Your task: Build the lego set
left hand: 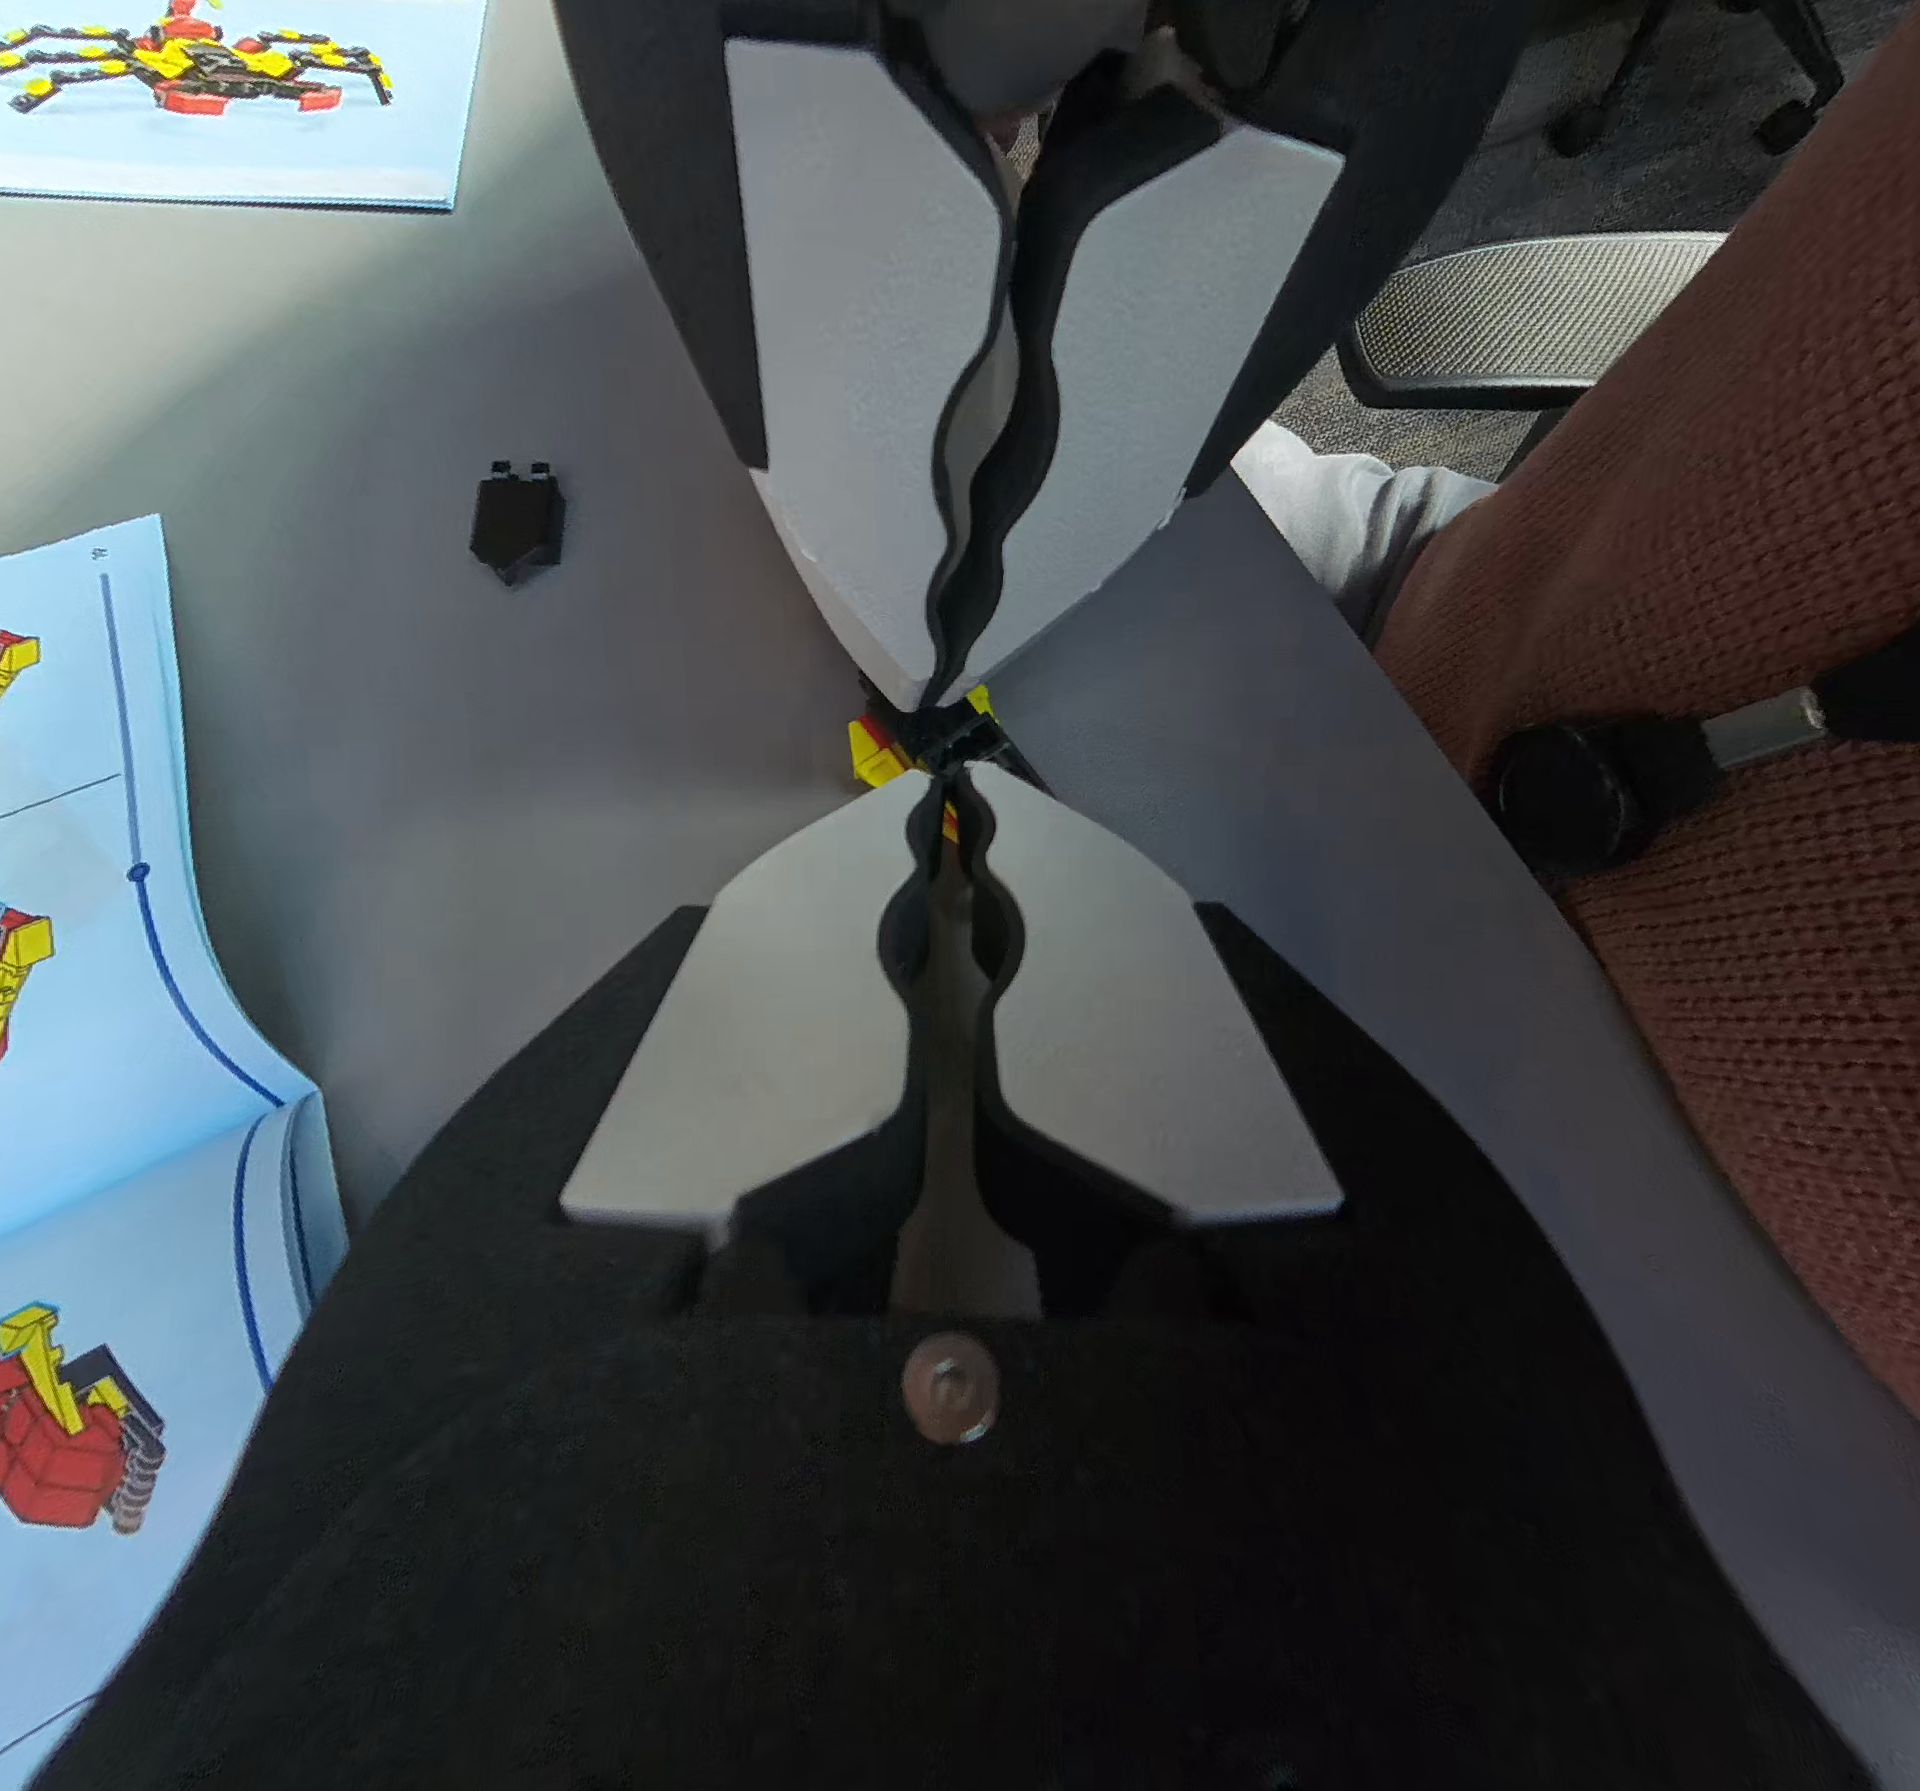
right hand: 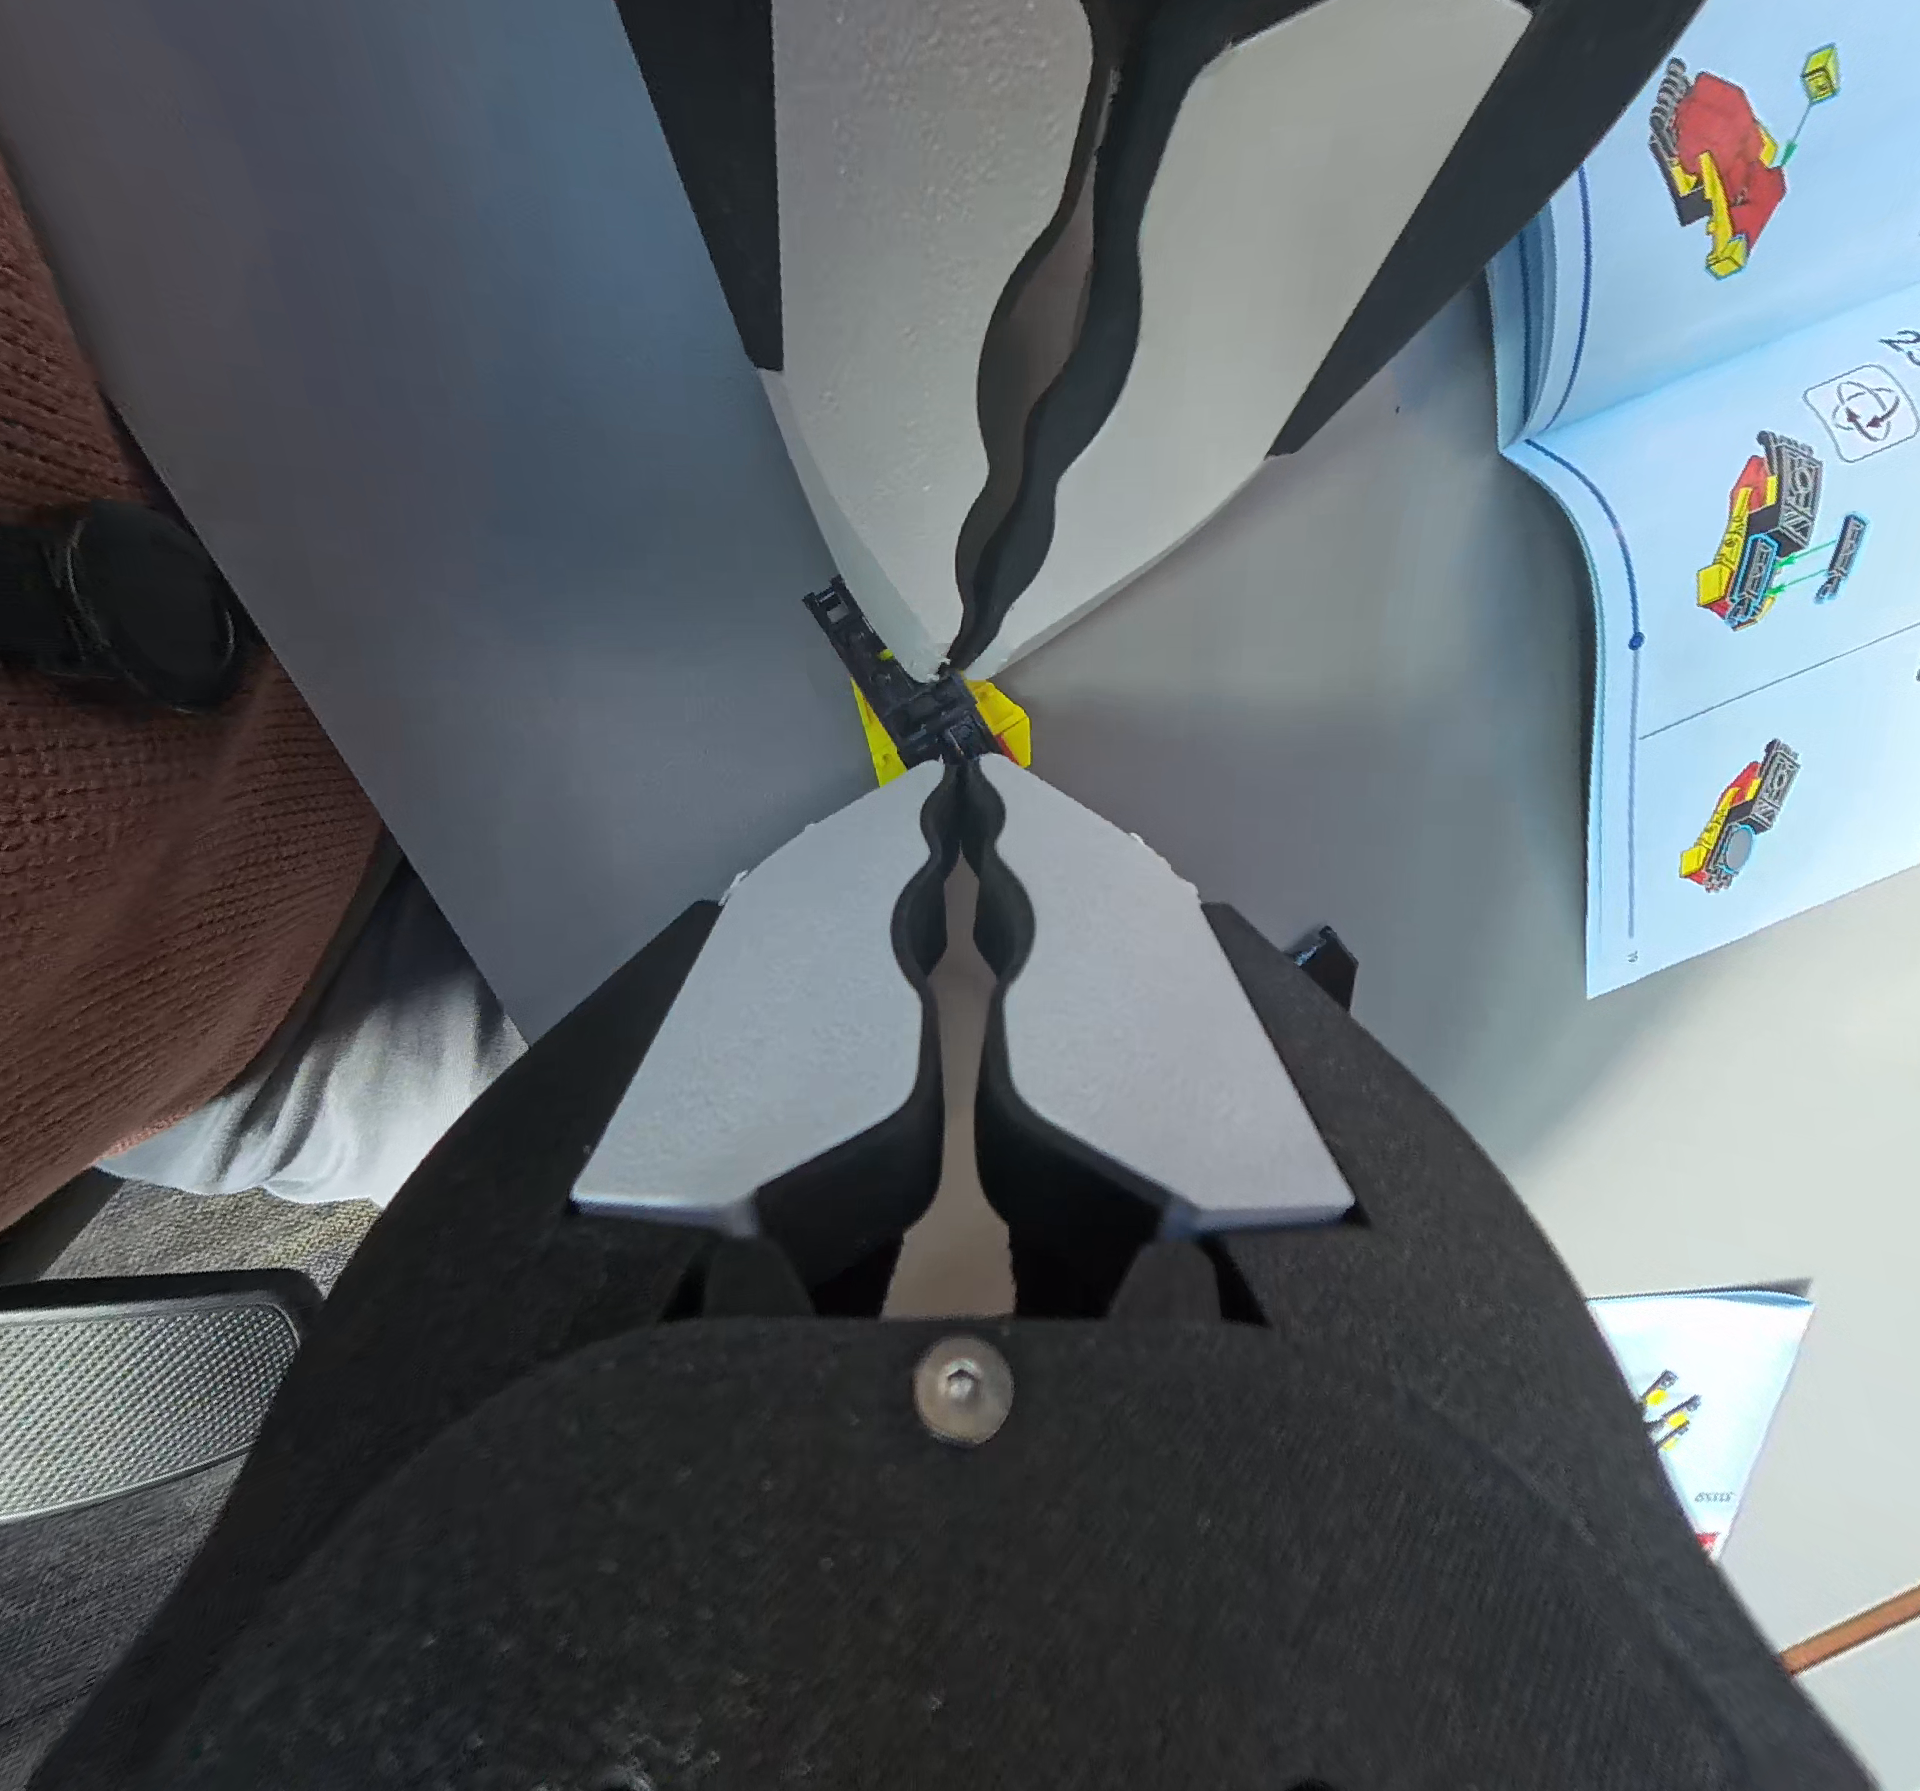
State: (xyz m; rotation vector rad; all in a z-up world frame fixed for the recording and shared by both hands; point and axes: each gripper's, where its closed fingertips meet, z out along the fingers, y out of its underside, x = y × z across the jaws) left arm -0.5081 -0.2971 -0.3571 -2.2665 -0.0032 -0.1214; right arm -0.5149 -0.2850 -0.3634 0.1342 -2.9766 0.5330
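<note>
A small lego assembly (left hand: 920,742) of black, yellow and red pieces hangs above the grey table (left hand: 364,339), pinched between both grippers, which meet tip to tip. My left gripper (left hand: 948,777) comes in from the bottom of the left wrist view and is shut on it. My right gripper (left hand: 940,702) comes down from the top there, also shut on it. In the right wrist view the right gripper (right hand: 961,767) grips the assembly (right hand: 930,715) from below and the left gripper (right hand: 951,666) from above. A black strip of the assembly (right hand: 836,614) sticks out to the upper left.
A loose black lego piece (left hand: 516,520) lies on the table to the left. An open instruction booklet (left hand: 104,910) (right hand: 1745,494) and a closed one (left hand: 229,48) lie beside it. A person's brown knit sleeve with a black watch (left hand: 1579,796) and an office chair (left hand: 1507,318) lie past the table edge. Only a small space, under 4 cm, lies between the two pairs of fingers.
</note>
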